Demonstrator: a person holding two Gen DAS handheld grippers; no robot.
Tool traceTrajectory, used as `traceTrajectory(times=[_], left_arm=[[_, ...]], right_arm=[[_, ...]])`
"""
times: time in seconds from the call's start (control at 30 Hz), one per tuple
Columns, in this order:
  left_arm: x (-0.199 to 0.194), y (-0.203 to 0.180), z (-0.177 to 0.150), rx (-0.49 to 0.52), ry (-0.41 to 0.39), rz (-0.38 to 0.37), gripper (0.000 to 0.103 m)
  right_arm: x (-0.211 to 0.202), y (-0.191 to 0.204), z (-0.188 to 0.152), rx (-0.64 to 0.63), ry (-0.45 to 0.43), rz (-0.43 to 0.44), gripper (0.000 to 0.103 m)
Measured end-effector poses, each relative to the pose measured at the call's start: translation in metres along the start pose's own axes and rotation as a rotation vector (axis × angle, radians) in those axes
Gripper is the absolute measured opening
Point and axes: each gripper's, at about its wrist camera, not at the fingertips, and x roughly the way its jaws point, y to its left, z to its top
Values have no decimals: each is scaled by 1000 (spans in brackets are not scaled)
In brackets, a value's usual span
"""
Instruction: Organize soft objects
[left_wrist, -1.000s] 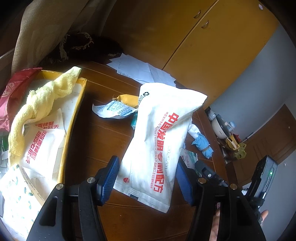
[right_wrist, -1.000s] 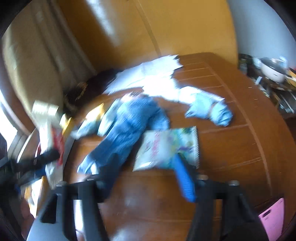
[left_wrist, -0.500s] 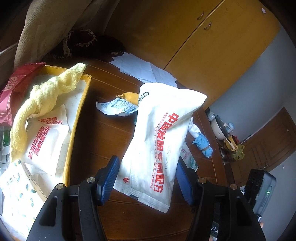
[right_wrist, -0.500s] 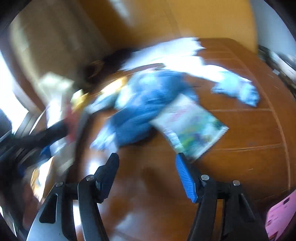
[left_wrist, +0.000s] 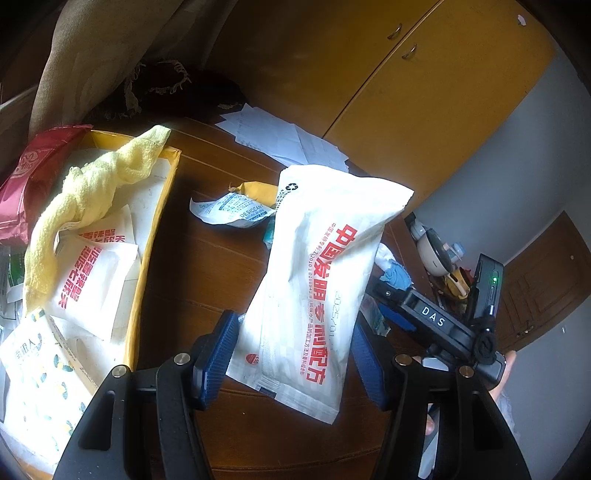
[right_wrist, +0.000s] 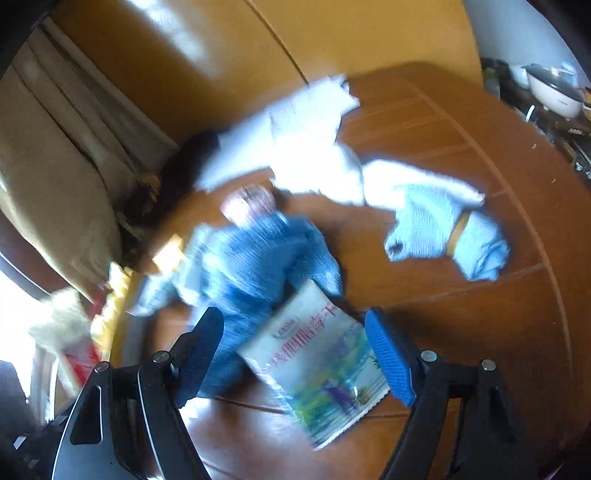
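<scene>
My left gripper (left_wrist: 295, 354) is shut on a white pouch with red Chinese print (left_wrist: 325, 273) and holds it above the wooden table (left_wrist: 207, 266). A yellow box (left_wrist: 157, 236) at the left holds a yellow towel (left_wrist: 92, 192), white pouches (left_wrist: 92, 284) and a red bag (left_wrist: 22, 184). My right gripper (right_wrist: 295, 354) is open, its fingers on either side of a colourful snack packet (right_wrist: 317, 365) on the table. A dark blue cloth (right_wrist: 258, 258) lies just behind the packet. A light blue cloth with a band (right_wrist: 447, 232) lies further right.
White papers (left_wrist: 280, 136) lie at the table's far side before yellow cabinets (left_wrist: 406, 92). A desiccant sachet (left_wrist: 229, 210) and a yellow wrapper (left_wrist: 255, 190) lie mid-table. A beige curtain (left_wrist: 92, 55) hangs at the far left. A cluttered shelf with a cooker (right_wrist: 554, 92) stands right.
My right gripper has swung down and closer, so the snack packet now lies between its open fingers. My left gripper holds the white pouch much as before; the right gripper now shows beside it.
</scene>
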Motion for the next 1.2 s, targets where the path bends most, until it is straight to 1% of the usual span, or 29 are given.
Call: traceTrajectory(times=[0.03,0.1,0.13,0.2,0.3,0.37,0.5,0.57,0.6,0.63,0.67,0.7,0.73,0.77,0.83,0.97,1.1,1.2], left_arm=[[0,1,0,0,0,4,64],[1,3,2,-9,2,4,64],[1,5,3,-12,0,3,64],[2,6,3,-20,0,7,64],[3,5,2,-13,4,12,64],[3,3,2,-8,5,12,64],[4,0,2,0,9,10,64],[4,0,1,1,14,15,64],[4,1,2,-1,14,15,64],[4,2,2,-1,14,16,64],[4,2,2,-1,13,17,64],[4,2,3,1,14,17,64],[4,1,2,4,14,19,64],[5,1,2,5,14,20,64],[5,0,2,4,15,16,64],[4,-3,1,16,11,11,64],[-4,-5,-1,27,-2,8,64],[-13,-5,-2,36,-22,14,64]], right_arm=[[-1,1,-2,-6,4,-7,79],[-4,6,-15,-37,26,37,79],[-5,10,-21,-69,34,40,79],[-9,20,-36,-156,36,-12,79],[-11,28,-50,-215,28,-58,79],[-10,31,-52,-232,16,-90,79],[-5,36,-47,-223,3,-155,79],[-1,41,-46,-250,2,-196,79],[1,46,-49,-284,1,-231,74],[1,50,-52,-318,-2,-263,66],[1,50,-54,-334,-4,-276,66],[-2,49,-57,-340,-7,-270,64],[-5,46,-59,-343,-10,-268,58],[-8,43,-60,-337,-11,-258,57],[-17,36,-62,-301,-23,-230,51],[-37,41,-75,-344,-103,-238,50],[-67,53,-87,-385,-222,-211,50],[-87,64,-94,-421,-297,-154,50]])
